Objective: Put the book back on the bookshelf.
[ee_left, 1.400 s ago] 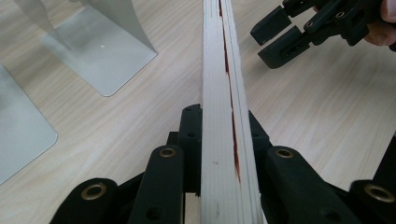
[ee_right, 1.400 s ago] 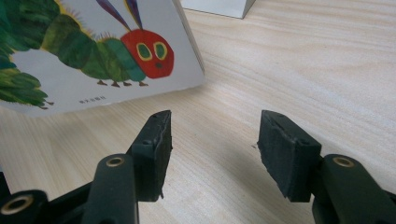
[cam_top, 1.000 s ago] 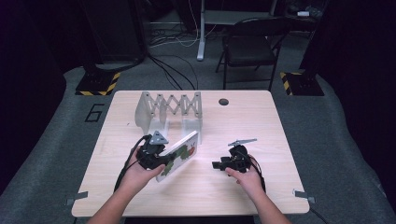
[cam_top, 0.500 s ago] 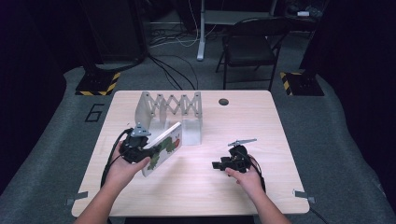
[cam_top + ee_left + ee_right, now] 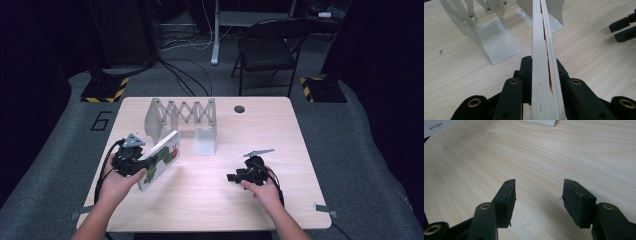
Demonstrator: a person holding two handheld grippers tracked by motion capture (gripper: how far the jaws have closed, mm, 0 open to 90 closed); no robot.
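A thin white picture book [image 5: 161, 158] with green and red artwork on its cover is held on edge and tilted above the left part of the wooden table [image 5: 210, 205]. My left gripper [image 5: 141, 165] is shut on its near end. In the left gripper view the book's page edge [image 5: 540, 30] runs straight ahead between the jaws of the left gripper [image 5: 543, 61], pointing at the white accordion rack [image 5: 496, 42]. The rack [image 5: 181, 116] stands at the table's back left. My right gripper [image 5: 232, 177] rests low on the table, open and empty, as the right gripper view shows [image 5: 539, 192].
A dark round grommet [image 5: 239, 109] sits near the table's far edge. A folding chair [image 5: 270, 50] and cables lie on the floor beyond. The rack's white base plate [image 5: 541, 122] is ahead of the right gripper. The right gripper's jaws [image 5: 624, 28] show at the far right.
My left hand has carried the book leftward and a little farther away, toward the rack's left end. The right hand and its gripper have stayed put.
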